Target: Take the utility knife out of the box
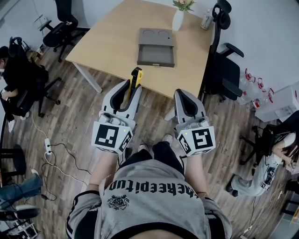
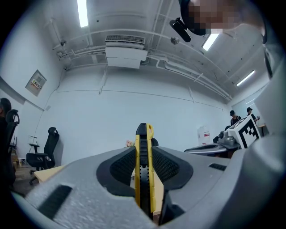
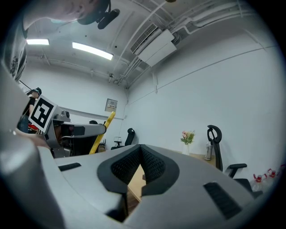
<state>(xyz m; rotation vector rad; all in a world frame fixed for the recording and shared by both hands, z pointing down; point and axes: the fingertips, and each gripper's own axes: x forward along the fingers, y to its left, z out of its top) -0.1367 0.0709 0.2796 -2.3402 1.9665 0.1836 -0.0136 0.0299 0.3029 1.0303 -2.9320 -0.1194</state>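
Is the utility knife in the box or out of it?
Out. The left gripper has its jaws shut on the utility knife, well apart from the box on the table.

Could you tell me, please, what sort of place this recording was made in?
Most likely an office or a meeting room. A wooden table has black swivel office chairs around it. An air-conditioning unit and strip lights are mounted up by the ceiling.
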